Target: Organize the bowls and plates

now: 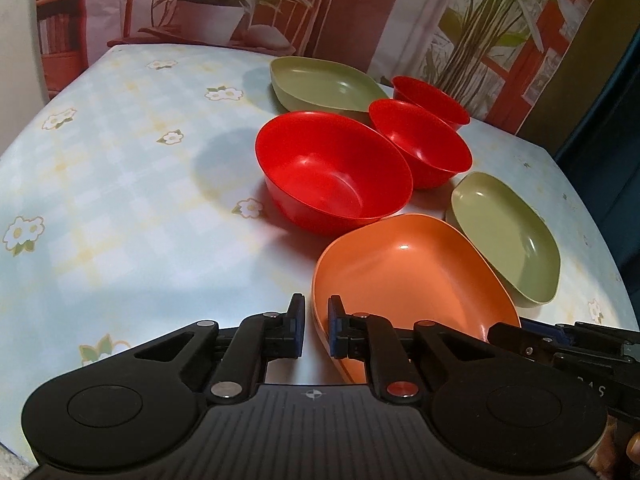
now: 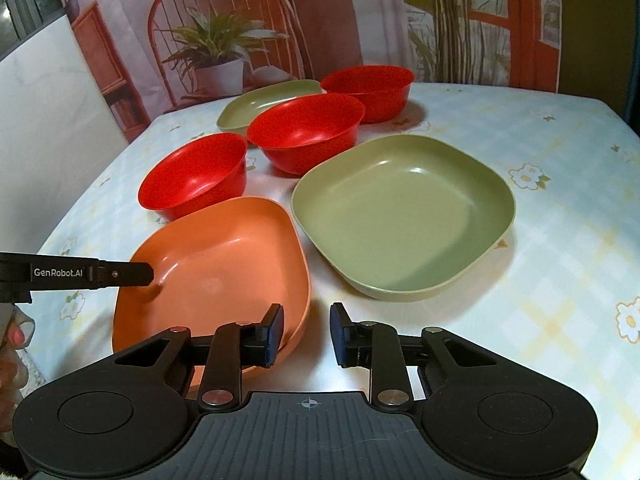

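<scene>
Since plates and bowls lie loose and unstacked on the bench [image 2: 500, 128], I start at the orange plate [image 2: 224, 268], nearest me. My left gripper [image 1: 316, 326] straddles its rim, jaws narrowly parted, not yet pinching. My right gripper [image 2: 306, 334] hovers low just beside that plate, jaws spread, pointing toward the near green plate [image 2: 404, 212] beyond it; red bowls [image 2: 304, 128] sit behind

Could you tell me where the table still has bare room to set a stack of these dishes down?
Bare cloth lies left of the nearest red bowl, out to the table edge, and right of the near green plate. It is crowded where the red bowls, the far green plate and the orange plate sit close together.
</scene>
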Demonstrator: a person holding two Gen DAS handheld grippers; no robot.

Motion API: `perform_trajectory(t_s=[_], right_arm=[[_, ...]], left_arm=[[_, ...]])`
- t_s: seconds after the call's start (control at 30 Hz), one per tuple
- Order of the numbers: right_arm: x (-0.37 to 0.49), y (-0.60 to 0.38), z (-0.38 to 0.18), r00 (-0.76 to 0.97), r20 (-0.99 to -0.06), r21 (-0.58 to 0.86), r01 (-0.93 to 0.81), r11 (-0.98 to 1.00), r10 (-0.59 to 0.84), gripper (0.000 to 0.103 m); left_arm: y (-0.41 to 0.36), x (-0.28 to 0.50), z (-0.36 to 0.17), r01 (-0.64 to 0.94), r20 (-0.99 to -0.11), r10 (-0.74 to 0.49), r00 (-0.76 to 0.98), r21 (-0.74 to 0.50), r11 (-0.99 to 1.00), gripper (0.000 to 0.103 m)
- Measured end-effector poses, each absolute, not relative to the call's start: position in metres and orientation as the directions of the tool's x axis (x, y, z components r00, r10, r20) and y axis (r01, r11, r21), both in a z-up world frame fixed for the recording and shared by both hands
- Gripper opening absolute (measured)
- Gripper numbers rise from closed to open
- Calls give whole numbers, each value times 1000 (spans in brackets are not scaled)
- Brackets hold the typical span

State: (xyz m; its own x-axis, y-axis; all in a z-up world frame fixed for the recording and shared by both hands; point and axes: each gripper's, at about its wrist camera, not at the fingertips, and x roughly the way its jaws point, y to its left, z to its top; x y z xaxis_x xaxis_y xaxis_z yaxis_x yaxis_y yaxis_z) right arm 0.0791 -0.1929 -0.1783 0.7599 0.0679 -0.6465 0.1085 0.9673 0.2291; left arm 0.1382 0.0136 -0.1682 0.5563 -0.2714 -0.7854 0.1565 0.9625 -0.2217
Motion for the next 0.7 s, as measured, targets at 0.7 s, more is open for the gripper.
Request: perform_trajectory(t_s=[0.7], right_arm=[[68, -191, -168, 800, -595, 240, 87, 967, 77, 11]], left_arm=[[14, 129, -161, 213, -773, -282, 568, -193, 958, 12]])
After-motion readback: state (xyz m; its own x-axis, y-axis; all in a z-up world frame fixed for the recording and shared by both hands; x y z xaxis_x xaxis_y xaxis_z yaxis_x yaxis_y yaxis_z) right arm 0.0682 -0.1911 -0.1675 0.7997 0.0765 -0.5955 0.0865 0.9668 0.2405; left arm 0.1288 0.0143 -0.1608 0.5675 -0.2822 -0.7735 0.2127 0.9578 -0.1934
